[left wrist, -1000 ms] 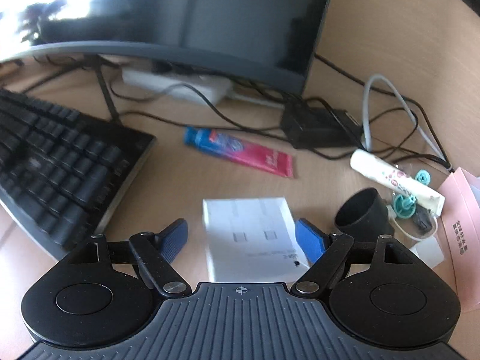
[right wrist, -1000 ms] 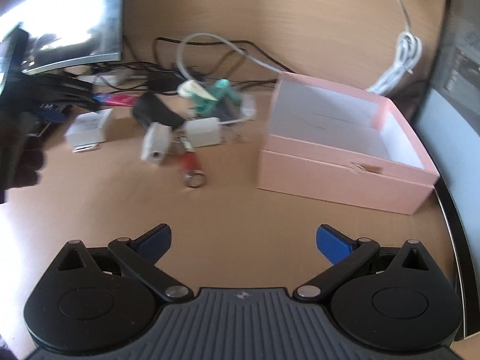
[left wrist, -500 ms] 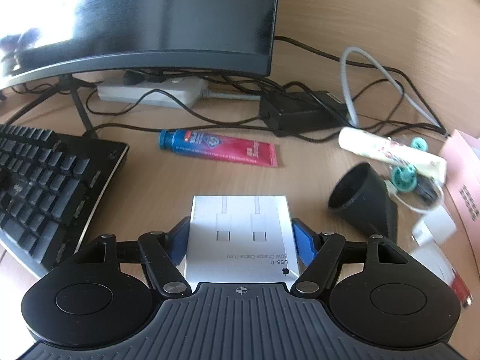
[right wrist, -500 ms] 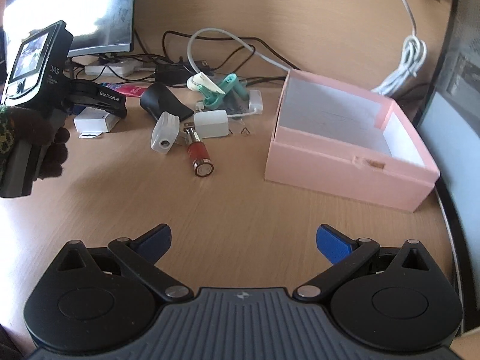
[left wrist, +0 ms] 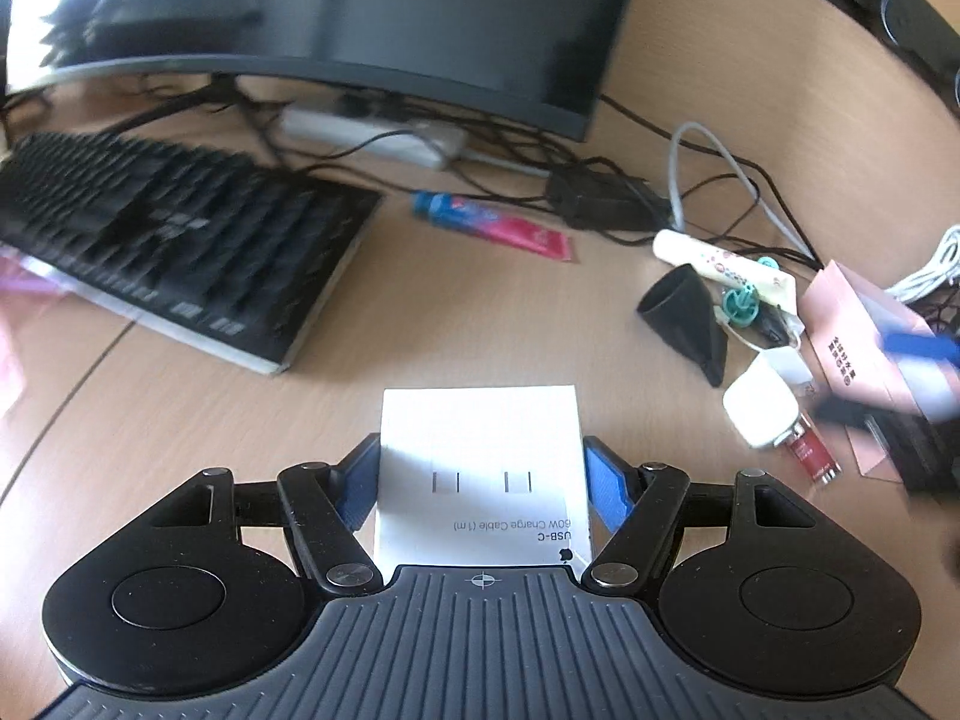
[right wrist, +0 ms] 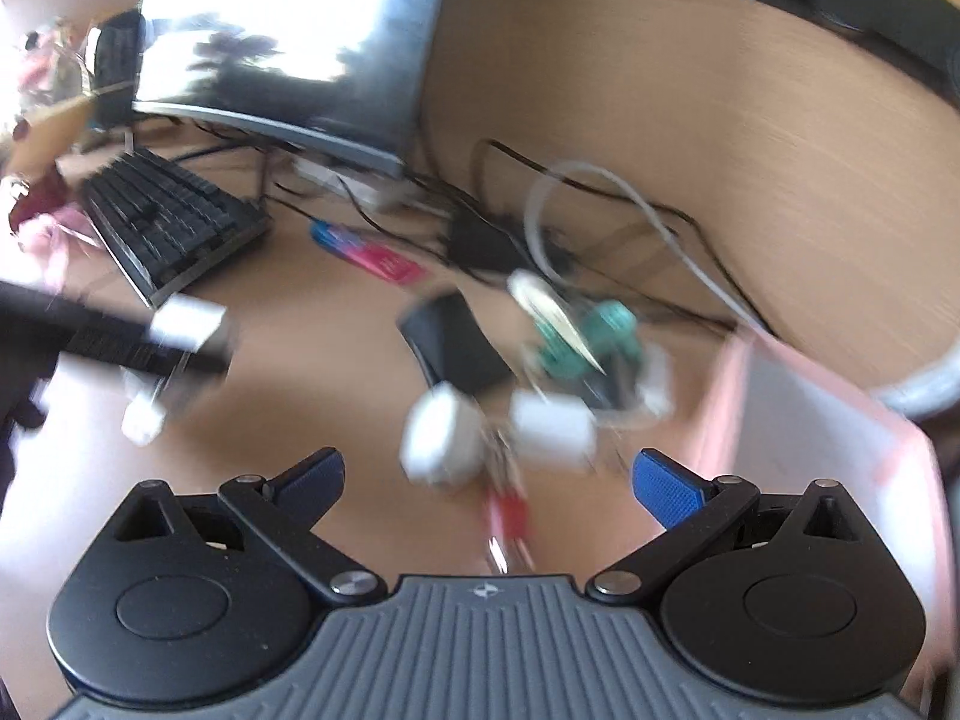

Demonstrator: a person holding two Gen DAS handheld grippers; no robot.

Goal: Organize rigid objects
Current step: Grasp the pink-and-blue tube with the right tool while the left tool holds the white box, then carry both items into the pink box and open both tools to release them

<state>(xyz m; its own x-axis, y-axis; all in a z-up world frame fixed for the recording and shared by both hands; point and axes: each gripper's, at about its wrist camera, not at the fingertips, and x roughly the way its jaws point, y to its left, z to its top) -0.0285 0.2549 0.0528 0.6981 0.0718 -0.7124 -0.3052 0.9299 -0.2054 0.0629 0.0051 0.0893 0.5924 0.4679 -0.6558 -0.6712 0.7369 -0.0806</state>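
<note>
- We are working at a cluttered wooden desk (left wrist: 492,324), with a black keyboard (left wrist: 180,252) at the left, a dark monitor (left wrist: 372,18) behind it and cables tangled beneath the screen.
- We are holding the white USB-C cable box (left wrist: 480,468) in the left gripper (left wrist: 480,489), its blue pads pressing both side edges; the box appears raised off the desk, though the view cannot confirm it.
- We are carrying the right gripper (right wrist: 486,474) with its jaws spread wide and empty, just above a white charger (right wrist: 441,438), a white cube adapter (right wrist: 552,429) and a red lipstick-like tube (right wrist: 507,519).
- The pink box (right wrist: 840,450) is sitting open at the right, well apart from the cable box and, in our judgement, its likely destination.
- The risk we are seeing: both views are smearing with motion, and the smooth, flat carton is being pinched only near its rear end, so a quick swing could twist it out of the pads.
- We are also judging that the two grippers are converging on the same pile, so a collision could scatter the small items or knock the black cone-shaped piece (left wrist: 684,318).
- The cable box is looking crisp, square and undented, its printed face up.
</note>
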